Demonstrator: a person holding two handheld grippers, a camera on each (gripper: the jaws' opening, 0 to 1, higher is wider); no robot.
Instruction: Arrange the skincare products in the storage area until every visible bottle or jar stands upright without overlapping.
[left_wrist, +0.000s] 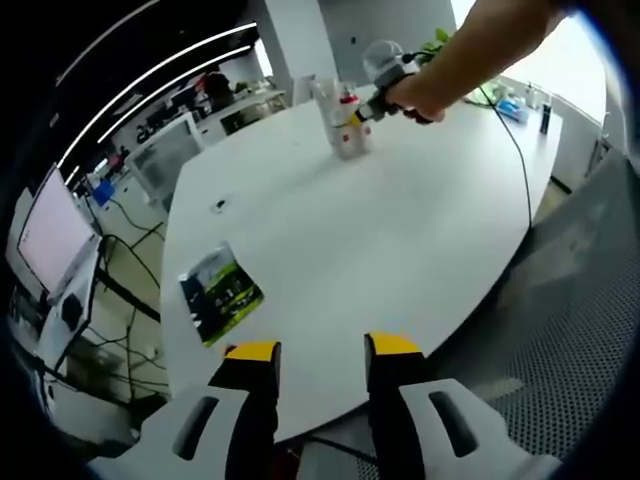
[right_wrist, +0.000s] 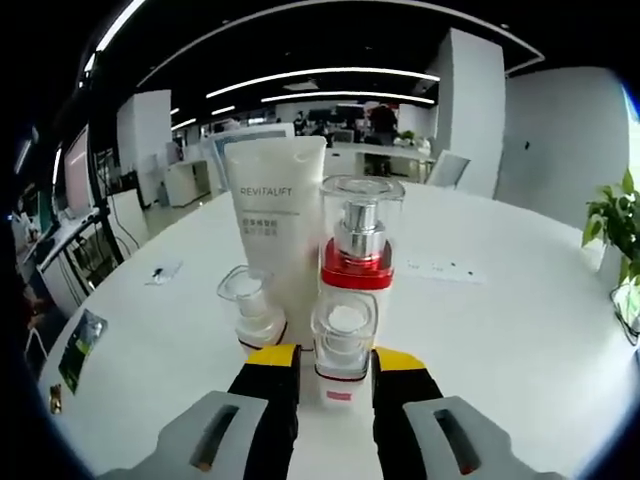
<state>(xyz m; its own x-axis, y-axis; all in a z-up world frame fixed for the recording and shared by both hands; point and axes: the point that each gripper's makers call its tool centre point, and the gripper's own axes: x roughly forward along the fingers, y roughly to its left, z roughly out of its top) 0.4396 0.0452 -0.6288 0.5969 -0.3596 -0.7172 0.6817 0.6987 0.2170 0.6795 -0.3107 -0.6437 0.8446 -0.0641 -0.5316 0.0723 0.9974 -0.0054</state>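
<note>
Placement looked like the step in hand, judged from the pictures. Starting at your left, the left gripper (left_wrist: 322, 350) hung back off the near edge of the white table (left_wrist: 400, 250), its jaws apart and holding nothing; a green-printed packet (left_wrist: 220, 292) lay flat on the table just ahead of it, and the cluster of products stood well apart at the far end, where your hand (left_wrist: 415, 98) held the right gripper.

In the right gripper view, left to right, you had a small capped jar (right_wrist: 253, 310), a white tube (right_wrist: 277, 220) upright behind it, and a red-collared pump bottle (right_wrist: 360, 240) under a clear cap. The right gripper (right_wrist: 337, 362) sat with its yellow-tipped jaws flanking the small clear-capped bottle (right_wrist: 343, 345), which stood upright just in front of the pump bottle. Whether the jaws pressed it or only bracketed it, I couldn't tell. Your next move probably called for opening gently and backing straight out, so nothing got tipped.
</note>
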